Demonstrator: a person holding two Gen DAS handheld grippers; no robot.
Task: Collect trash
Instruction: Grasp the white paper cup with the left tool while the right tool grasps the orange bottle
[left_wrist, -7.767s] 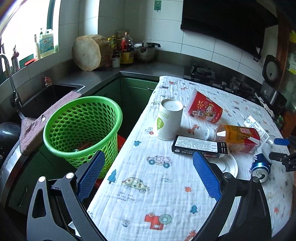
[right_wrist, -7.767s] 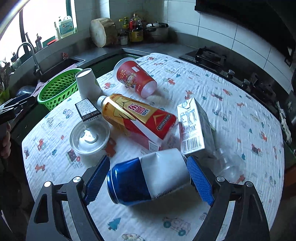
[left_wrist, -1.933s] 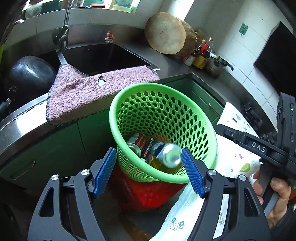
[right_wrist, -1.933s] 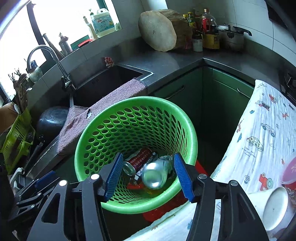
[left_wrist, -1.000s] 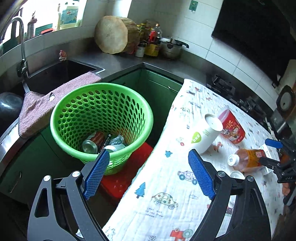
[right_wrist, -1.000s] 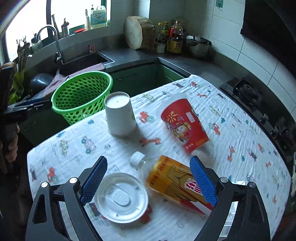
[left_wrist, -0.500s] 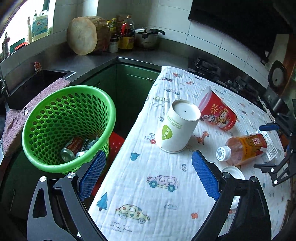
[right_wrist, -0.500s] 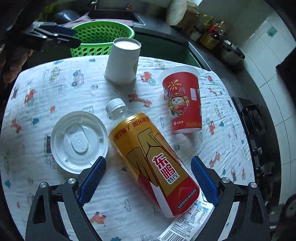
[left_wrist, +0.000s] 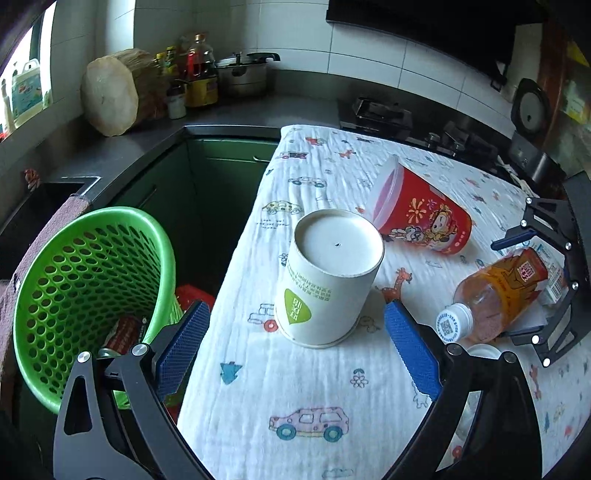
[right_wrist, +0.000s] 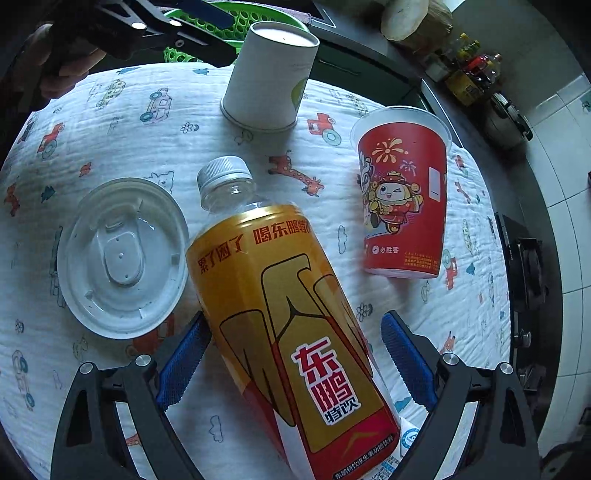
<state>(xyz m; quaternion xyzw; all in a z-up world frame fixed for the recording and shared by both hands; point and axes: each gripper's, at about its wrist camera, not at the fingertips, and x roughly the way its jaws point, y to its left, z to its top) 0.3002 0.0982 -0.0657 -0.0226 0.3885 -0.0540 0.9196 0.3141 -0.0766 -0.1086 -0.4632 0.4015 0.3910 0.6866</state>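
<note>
A yellow-labelled drink bottle (right_wrist: 291, 325) lies on the printed cloth; my right gripper (right_wrist: 291, 354) is open with its blue pads on either side of the bottle's body, not closed on it. The bottle also shows in the left wrist view (left_wrist: 498, 291). An upside-down white paper cup (left_wrist: 325, 280) stands just ahead of my open, empty left gripper (left_wrist: 295, 339); it also shows in the right wrist view (right_wrist: 269, 77). A red printed cup (right_wrist: 402, 199) lies on its side. A clear plastic lid (right_wrist: 122, 254) lies left of the bottle. The green basket (left_wrist: 85, 291) holds cans.
A white carton (right_wrist: 399, 458) lies partly under the bottle's base. The table edge drops to green cabinets (left_wrist: 207, 192) beside the basket. A sink (left_wrist: 33, 206), wood chopping block (left_wrist: 110, 92) and bottles stand on the counter; a stove (left_wrist: 384, 114) lies beyond the table.
My right gripper has lowered closer over the bottle, its pads now flanking it. My left gripper has moved toward the white cup, away from the basket.
</note>
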